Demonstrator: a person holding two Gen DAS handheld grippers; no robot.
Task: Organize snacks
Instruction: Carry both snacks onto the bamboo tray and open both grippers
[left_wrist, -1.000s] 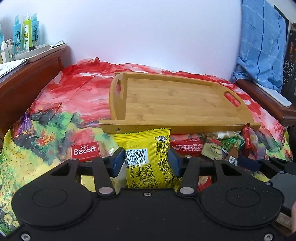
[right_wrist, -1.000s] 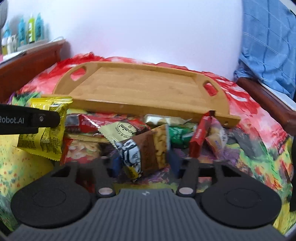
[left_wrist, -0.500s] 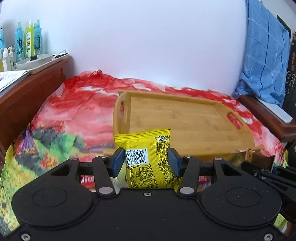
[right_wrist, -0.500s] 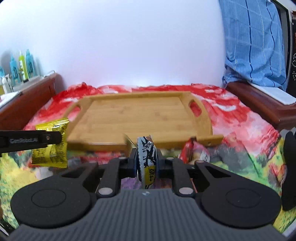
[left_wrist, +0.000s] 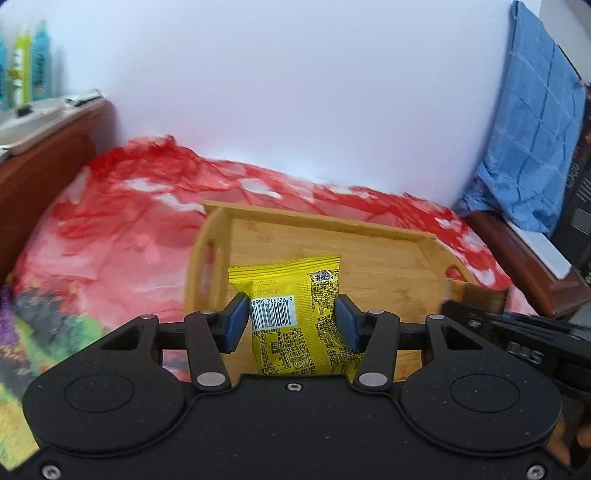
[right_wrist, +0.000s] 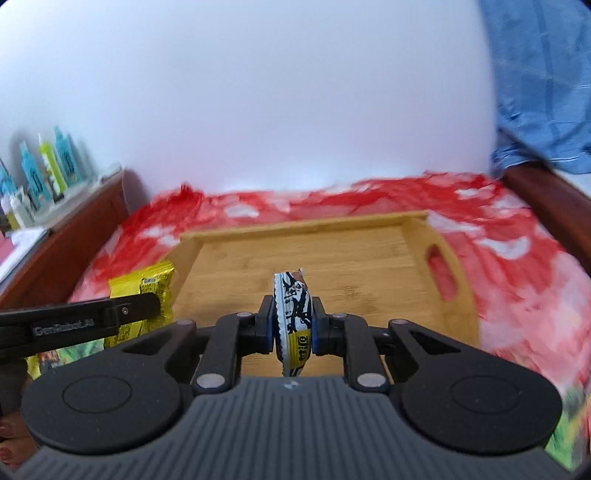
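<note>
The left gripper (left_wrist: 291, 319) holds a yellow snack bag (left_wrist: 295, 317) between its two blue pads (left_wrist: 236, 321). The pads press on both sides of the bag, and the bag stands up with its bar code facing the camera. The bag is up in the air, over the near left part of a wooden tray (left_wrist: 369, 258). From the right wrist camera, the same yellow snack bag (right_wrist: 147, 288) shows at the left, next to the tray's left end, with the black finger of the left gripper in front of it. The right gripper (right_wrist: 293, 325) holds a black and white snack pack (right_wrist: 293, 314) that has a yellow patch low down. Its fingers are pulled in close and squeeze the pack from both sides, so the pack stands on its thin edge. This pack is up in the air too, over the near middle of the wooden tray (right_wrist: 369, 254). The tray has a cut-out handle at each end and its floor is bare wood. It sits on a red and white cloth (left_wrist: 129, 236) that covers the bed. Some blue and green bottles (right_wrist: 48, 166) stand on a brown shelf at the far left. A blue towel (left_wrist: 535, 147) hangs at the right.
</note>
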